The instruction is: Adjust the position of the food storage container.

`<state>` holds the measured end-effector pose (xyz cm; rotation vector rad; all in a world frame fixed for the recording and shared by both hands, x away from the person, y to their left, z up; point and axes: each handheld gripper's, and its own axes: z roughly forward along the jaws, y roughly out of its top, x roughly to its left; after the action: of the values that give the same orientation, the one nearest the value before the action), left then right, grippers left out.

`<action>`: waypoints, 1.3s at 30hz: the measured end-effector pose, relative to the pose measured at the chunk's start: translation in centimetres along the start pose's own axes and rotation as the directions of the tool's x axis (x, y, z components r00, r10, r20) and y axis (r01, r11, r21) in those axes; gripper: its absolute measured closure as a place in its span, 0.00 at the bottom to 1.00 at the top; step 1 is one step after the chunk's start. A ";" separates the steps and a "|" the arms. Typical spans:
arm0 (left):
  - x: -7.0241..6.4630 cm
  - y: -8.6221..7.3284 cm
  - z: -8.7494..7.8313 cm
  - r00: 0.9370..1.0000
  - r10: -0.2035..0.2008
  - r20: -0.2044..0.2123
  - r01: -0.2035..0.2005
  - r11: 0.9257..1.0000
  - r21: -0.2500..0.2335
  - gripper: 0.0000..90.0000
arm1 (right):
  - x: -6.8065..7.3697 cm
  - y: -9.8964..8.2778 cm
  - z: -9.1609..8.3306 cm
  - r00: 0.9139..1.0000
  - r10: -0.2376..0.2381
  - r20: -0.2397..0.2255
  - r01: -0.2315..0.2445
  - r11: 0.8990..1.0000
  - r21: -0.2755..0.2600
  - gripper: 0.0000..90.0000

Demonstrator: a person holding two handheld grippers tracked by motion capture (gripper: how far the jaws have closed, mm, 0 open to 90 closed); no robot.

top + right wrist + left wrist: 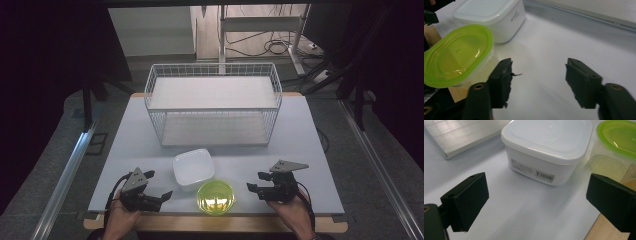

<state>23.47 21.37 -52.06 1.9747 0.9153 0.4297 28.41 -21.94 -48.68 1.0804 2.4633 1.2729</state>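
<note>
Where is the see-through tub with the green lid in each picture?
High view: the clear plastic tub with the round green lid sits bottom middle, at the table's near edge.
Left gripper view: top right corner.
Right gripper view: left side.
Shared landmark: the white rectangular plastic box with a lid right beside it.

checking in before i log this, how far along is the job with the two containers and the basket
Barely started. Done: nothing visible, the wire basket holds no container. In hand: nothing gripped; the left gripper and right gripper sit open on either side of the white container and the green-lidded container, both lidded on the table. Left: probably grasping and moving both.
</note>
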 end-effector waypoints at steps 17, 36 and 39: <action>0.0 0.0 0.2 1.000 0.006 -0.001 -0.006 1.000 0.011 0.04 | 3.8 2.5 0.7 0.991 -0.126 -0.054 0.128 0.992 0.024 0.99; 0.0 0.0 0.2 1.000 0.006 -0.003 -0.006 1.000 0.010 0.04 | 8.1 4.0 4.3 0.964 -0.206 -0.170 0.219 0.974 0.060 0.99; 0.0 0.0 0.3 1.000 0.006 -0.004 -0.006 1.000 0.011 0.04 | 9.0 4.3 5.0 0.955 -0.229 -0.188 0.244 0.968 0.062 0.99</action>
<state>23.62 21.26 -52.25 1.9873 0.9165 0.4334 26.37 -11.07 -46.97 0.6845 2.7022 1.2505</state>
